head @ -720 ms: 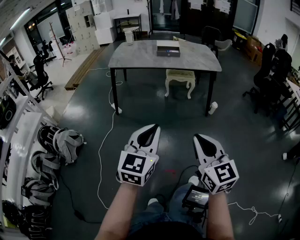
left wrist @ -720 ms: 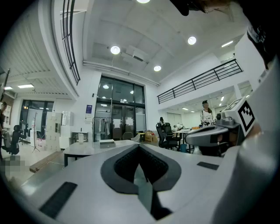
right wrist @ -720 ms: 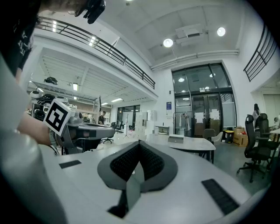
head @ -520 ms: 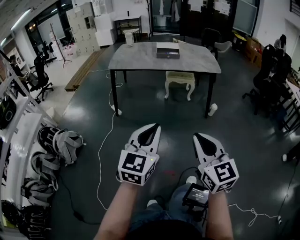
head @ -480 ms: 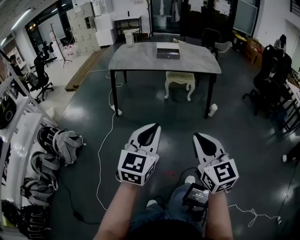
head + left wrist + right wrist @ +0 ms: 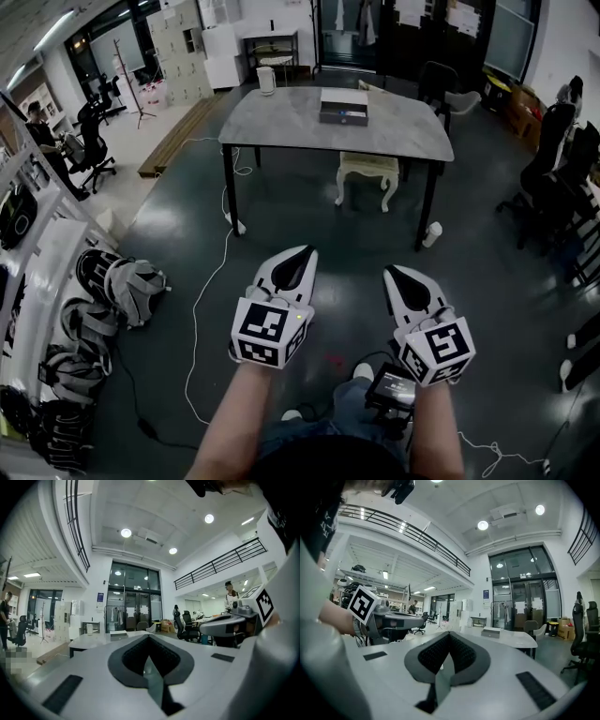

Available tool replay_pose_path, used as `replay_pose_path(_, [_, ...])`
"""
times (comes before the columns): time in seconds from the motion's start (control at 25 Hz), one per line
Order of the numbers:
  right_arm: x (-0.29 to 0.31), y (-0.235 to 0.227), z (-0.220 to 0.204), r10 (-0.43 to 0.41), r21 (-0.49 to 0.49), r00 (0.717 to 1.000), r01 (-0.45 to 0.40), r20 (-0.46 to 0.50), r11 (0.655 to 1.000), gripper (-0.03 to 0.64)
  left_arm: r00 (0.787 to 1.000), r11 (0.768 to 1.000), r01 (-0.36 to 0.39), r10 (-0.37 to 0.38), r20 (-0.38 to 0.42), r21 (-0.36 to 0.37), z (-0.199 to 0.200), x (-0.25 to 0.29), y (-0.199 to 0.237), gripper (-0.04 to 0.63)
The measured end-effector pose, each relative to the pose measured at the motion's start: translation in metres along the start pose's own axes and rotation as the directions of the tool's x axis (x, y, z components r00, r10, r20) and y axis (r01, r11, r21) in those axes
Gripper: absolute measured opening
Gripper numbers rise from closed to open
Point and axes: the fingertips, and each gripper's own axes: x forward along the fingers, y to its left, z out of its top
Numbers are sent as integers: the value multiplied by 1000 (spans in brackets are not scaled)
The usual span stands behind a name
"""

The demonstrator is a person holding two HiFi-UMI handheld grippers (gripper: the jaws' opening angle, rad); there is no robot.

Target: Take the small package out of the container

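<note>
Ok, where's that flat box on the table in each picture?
Head view: the box lies at top centre, on the far part of the grey table.
Left gripper view: the box is small, left of centre, at mid-height.
Right gripper view: the box is small, right of centre, at mid-height.
Shared landmark: the grey table under it, seen in the left gripper view and the right gripper view too.

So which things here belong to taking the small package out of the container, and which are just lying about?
Job: flat box on the grey table, probably the container; left gripper and right gripper, both shut, empty. No package visible.
Lying about: white stool, white jug, backpacks, floor cable.
</note>
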Motion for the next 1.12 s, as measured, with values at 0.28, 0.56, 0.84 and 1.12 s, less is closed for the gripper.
replay_pose_path(0.28, [23, -57, -1, 60, 7, 998, -60, -9, 998, 25, 999, 999, -46, 46, -8, -5, 6, 61, -6, 11])
replay_pose_path(0.56, [29, -120, -7, 132, 13, 991, -132, -20, 991, 25, 996, 996, -87, 86, -13, -6, 10, 122, -32, 11])
replay_pose_path(0.84, [32, -158, -11, 180, 30, 984, -179, -22, 983, 25, 991, 991, -134, 134, -26, -4, 13, 149, -47, 11])
replay_pose_path(1.12, [55, -171, -23, 218, 44, 975, -216, -33, 975, 25, 985, 986, -165, 165, -51, -5, 6, 169, -32, 11])
